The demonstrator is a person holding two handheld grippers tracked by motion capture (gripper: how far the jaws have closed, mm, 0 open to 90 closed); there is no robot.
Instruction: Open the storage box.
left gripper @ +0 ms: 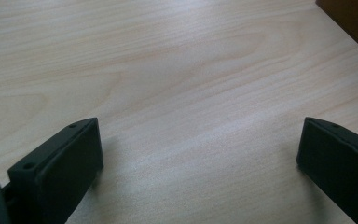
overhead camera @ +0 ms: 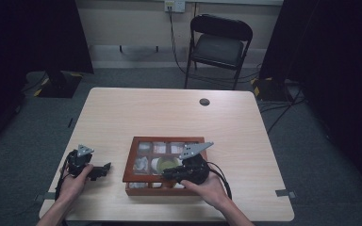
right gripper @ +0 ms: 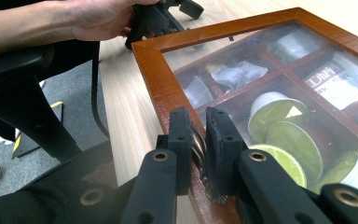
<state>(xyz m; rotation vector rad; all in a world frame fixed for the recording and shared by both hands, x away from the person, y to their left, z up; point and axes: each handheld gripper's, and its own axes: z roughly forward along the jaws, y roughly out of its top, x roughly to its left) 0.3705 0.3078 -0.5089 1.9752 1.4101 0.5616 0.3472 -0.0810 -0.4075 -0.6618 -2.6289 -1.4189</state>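
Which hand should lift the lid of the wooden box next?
Probably the right. The right gripper is at the near edge of the wooden box, jaws closed on a small metal knob on its glass lid. The left gripper rests open on the table, beside the box.

This looks like a lab or studio set up for recording. A lone pale wooden desk stands on grey carpet between black curtains, with hazard-taped stand bases and cables on the floor. A black folding chair sits by a bare wall with a power socket.
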